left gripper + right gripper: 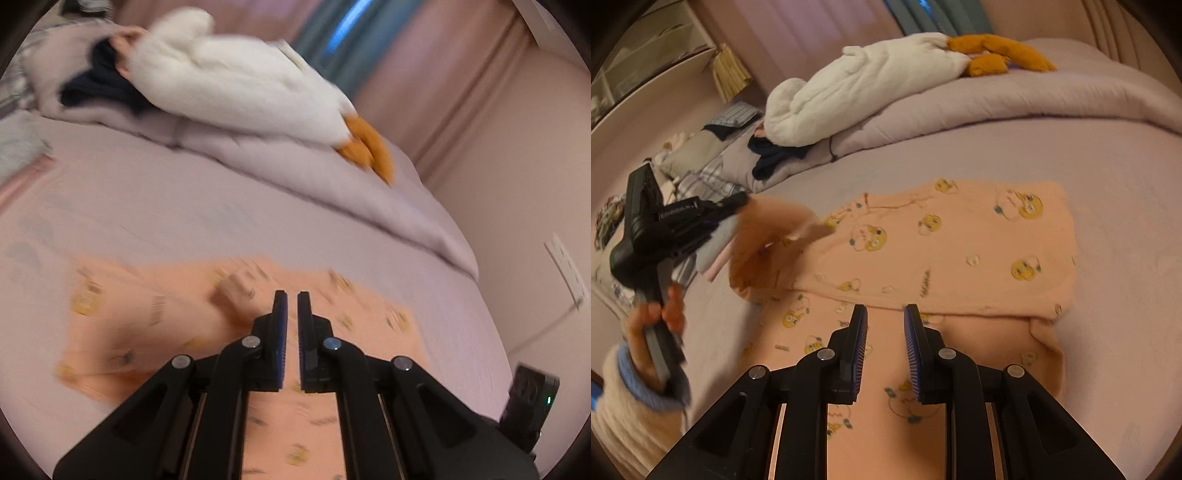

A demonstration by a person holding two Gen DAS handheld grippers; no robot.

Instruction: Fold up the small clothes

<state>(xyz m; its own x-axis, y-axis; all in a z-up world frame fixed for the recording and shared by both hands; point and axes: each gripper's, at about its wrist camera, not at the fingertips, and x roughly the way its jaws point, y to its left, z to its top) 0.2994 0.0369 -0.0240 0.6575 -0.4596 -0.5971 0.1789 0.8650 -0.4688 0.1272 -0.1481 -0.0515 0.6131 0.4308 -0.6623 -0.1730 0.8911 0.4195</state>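
- Writing: a white label is showing on the left gripper body, too blurred to read.
- Garment: a peach garment with yellow cartoon prints is lying partly folded on the lilac bed sheet.
- Left gripper — jaws shut, appearing to be pinching the garment's sleeve.
- Right gripper — jaws standing narrowly apart, hovering empty over the garment.
- Room: a white plush goose is resting on the folded quilt; curtains are hanging behind.

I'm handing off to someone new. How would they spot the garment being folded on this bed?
Start at the lilac bed sheet, in front of the rumpled duvet carrying a white plush duck. The peach garment lies flat there, partly folded over itself. Only it has yellow cartoon faces printed on it.
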